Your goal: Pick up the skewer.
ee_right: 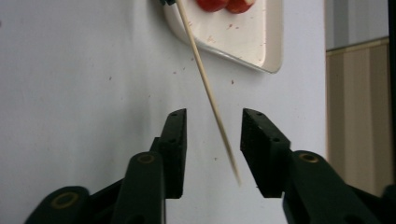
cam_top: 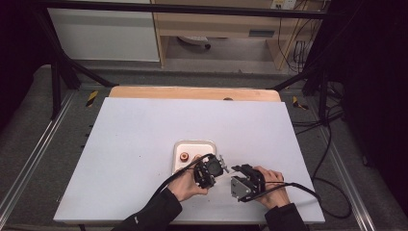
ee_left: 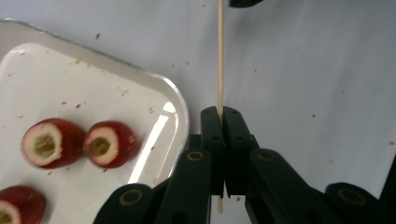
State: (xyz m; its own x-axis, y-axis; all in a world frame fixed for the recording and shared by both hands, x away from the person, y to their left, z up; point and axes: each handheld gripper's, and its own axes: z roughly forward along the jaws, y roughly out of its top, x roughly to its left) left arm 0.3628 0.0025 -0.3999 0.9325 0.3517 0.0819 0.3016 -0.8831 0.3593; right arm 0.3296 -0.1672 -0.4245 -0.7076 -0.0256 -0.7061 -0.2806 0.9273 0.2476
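Note:
In the left gripper view, my left gripper (ee_left: 220, 111) is shut on a thin wooden skewer (ee_left: 220, 56) that runs straight out beyond the jaws. Its far end lies between the jaws of my right gripper (ee_right: 212, 119), which stand open with a gap on each side of the skewer (ee_right: 208, 88). A white tray (ee_left: 173, 121) beside the left jaws holds red cored fruit pieces (ee_left: 108, 143) with pale centres. From above, the two grippers (cam_top: 222, 166) (cam_top: 236, 169) face each other just right of the tray (cam_top: 194, 144).
The tray sits on a white table mat (cam_top: 144, 144) speckled with red crumbs. A wooden table edge (cam_top: 192, 92) shows behind the mat. Cables trail from both grippers toward the front edge.

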